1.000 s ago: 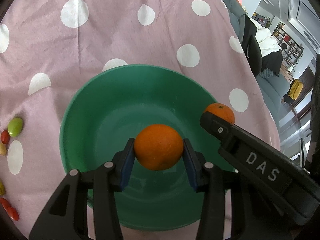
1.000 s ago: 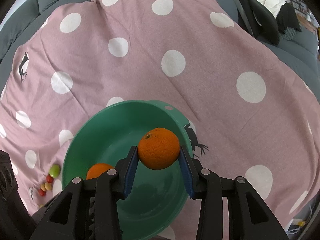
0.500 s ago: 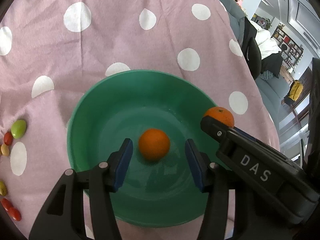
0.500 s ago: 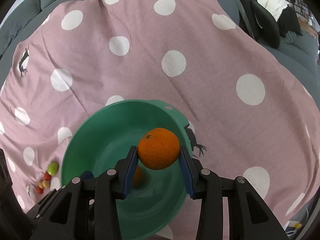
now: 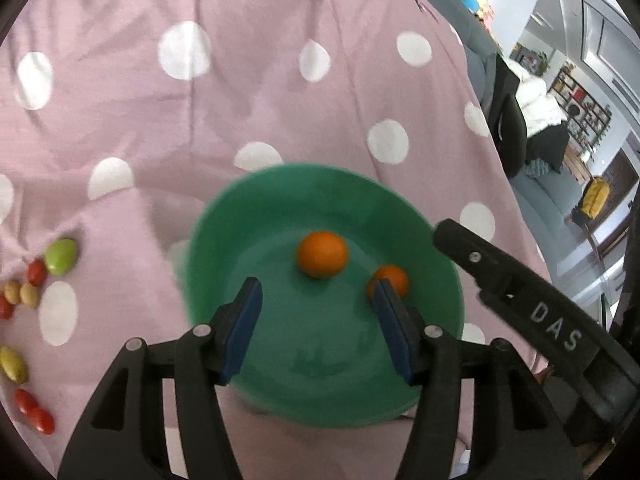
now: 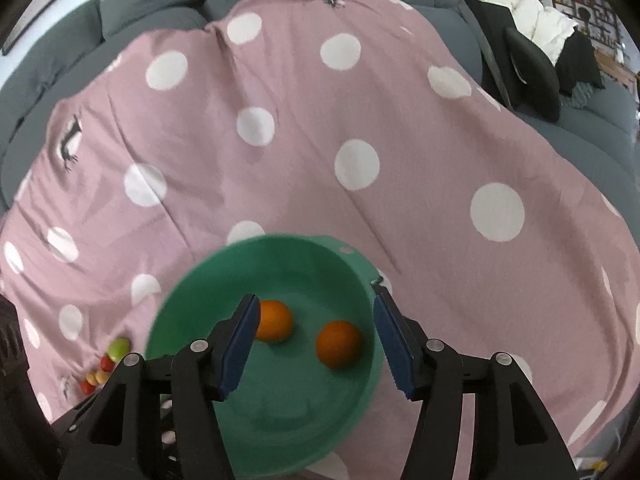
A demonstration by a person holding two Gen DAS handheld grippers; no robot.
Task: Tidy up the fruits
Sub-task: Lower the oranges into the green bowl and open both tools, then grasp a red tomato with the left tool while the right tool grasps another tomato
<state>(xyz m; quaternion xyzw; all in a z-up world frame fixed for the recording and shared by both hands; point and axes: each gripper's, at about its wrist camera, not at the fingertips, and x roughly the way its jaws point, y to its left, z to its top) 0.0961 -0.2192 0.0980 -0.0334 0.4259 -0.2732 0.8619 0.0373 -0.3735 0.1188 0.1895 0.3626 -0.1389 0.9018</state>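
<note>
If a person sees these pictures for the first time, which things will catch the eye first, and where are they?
First comes the green bowl on the pink cloth with white dots, with two oranges inside it: one nearer the right wall, the other more to the left. Next, the open right gripper and open left gripper hang above the bowl, both empty. A small heap of colourful candies lies on the cloth left of the bowl.

Both oranges now in bowl
</note>
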